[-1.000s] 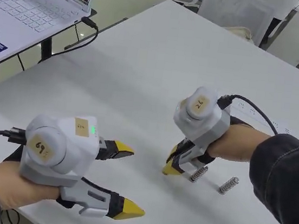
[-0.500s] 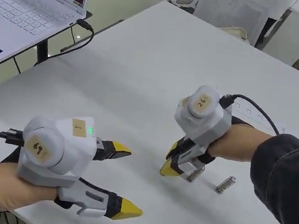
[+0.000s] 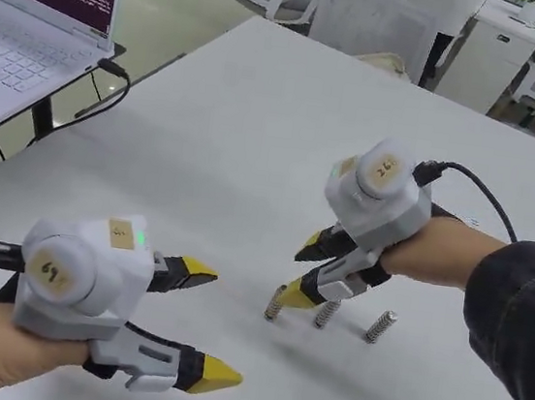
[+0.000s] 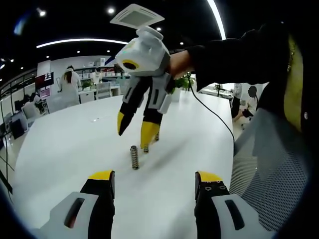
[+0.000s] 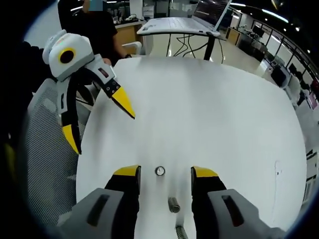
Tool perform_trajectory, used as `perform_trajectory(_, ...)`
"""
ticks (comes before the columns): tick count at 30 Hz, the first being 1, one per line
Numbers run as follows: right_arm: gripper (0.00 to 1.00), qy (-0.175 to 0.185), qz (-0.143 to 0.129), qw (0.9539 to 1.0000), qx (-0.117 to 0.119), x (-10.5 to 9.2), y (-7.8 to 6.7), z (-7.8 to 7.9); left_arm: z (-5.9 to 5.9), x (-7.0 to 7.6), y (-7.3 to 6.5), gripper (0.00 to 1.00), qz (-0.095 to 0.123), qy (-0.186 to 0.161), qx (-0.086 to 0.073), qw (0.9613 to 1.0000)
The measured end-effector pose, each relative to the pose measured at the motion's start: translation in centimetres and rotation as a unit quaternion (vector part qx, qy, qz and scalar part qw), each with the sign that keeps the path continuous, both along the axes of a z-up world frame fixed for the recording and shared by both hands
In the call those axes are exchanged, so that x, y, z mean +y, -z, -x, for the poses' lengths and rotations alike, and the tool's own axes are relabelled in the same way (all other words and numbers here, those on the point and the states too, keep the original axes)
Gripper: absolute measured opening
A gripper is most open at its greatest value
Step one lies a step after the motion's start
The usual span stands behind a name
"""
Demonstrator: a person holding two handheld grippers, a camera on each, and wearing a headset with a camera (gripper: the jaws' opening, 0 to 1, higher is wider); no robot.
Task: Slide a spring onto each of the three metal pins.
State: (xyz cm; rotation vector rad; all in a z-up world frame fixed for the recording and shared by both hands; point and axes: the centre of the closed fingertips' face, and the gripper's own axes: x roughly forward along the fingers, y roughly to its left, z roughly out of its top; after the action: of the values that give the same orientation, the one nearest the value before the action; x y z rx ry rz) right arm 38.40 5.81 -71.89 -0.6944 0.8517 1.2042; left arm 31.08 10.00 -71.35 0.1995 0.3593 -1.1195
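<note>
Head view: white surface [image 3: 259, 111] with three springs standing in a row at lower centre: left spring [image 3: 275, 302], middle spring [image 3: 328, 313], right spring [image 3: 381, 326]. Each is upright with a slight lean and apart from its neighbours. Whether a pin stands inside each cannot be told.
Right hand-held gripper [image 3: 302, 273], centre right: jaws spread, nothing pinched, lower yellow tip down between the left spring and the middle spring. Contact cannot be told.
Left hand-held gripper [image 3: 205, 324], lower left: jaws spread wide, nothing between them, well apart from the springs.
Laptop [image 3: 25, 24], upper left: open, on a stand beside the surface, with a black cable [image 3: 124, 93] running from its side.
Office chair [image 3: 367, 22], top edge.
Left gripper view: left spring at centre frame, upright on the surface, with the right hand-held gripper hanging over the row behind it.
Right gripper view: left spring seen end-on, a small ring between the two yellow tips, with the other two springs lower in the frame.
</note>
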Motion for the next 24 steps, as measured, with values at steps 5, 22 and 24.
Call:
perform_trajectory(5,0.41,0.026,-0.046,0.9984,-0.019,-0.2,-2.7,-0.3,-0.3,-0.2,-0.5,0.62,-0.004,0.0,-0.003,1.0)
perform_trajectory(22,0.48,0.113,-0.136,0.9793,-0.099,-6.1,-9.4,1.6,-0.9,-1.2,-2.8,0.63,-0.006,0.005,-0.023,0.9997)
perform_trajectory(24,0.48,0.125,-0.144,0.9756,-0.109,-7.3,-9.9,2.0,-0.9,-1.3,-3.0,0.63,-0.005,0.006,-0.025,0.9997)
